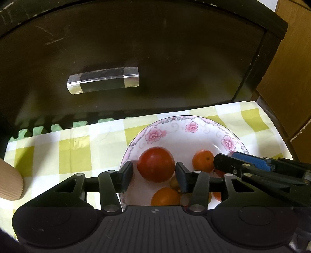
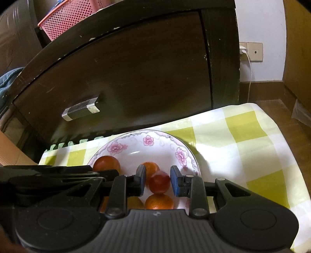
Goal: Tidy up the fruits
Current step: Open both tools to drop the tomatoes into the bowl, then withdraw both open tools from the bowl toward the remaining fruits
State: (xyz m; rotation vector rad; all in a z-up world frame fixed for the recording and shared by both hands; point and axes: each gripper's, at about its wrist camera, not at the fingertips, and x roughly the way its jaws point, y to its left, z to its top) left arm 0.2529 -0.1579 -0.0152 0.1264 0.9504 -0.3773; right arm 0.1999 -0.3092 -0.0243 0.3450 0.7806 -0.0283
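Note:
A flowered white plate (image 1: 175,119) (image 2: 136,134) lies on a yellow-checked cloth and holds several fruits. A large red tomato (image 1: 156,164) (image 2: 107,163) rests between the fingers of my left gripper (image 1: 153,175), which is open, with a gap on each side of the tomato. My right gripper (image 2: 157,181) is shut on a small red fruit (image 2: 159,182) just over the plate; in the left wrist view it comes in from the right (image 1: 218,165). Two oranges (image 1: 203,160) (image 1: 165,196) and a small yellowish fruit (image 1: 174,183) also lie in the plate.
A dark cabinet door with a clear handle (image 1: 103,79) stands right behind the cloth (image 2: 243,140). A ribbed brown paper cup (image 1: 9,181) is at the left edge. A pink basket (image 2: 66,17) sits on the cabinet. A cable (image 2: 249,74) hangs from a wall socket at right.

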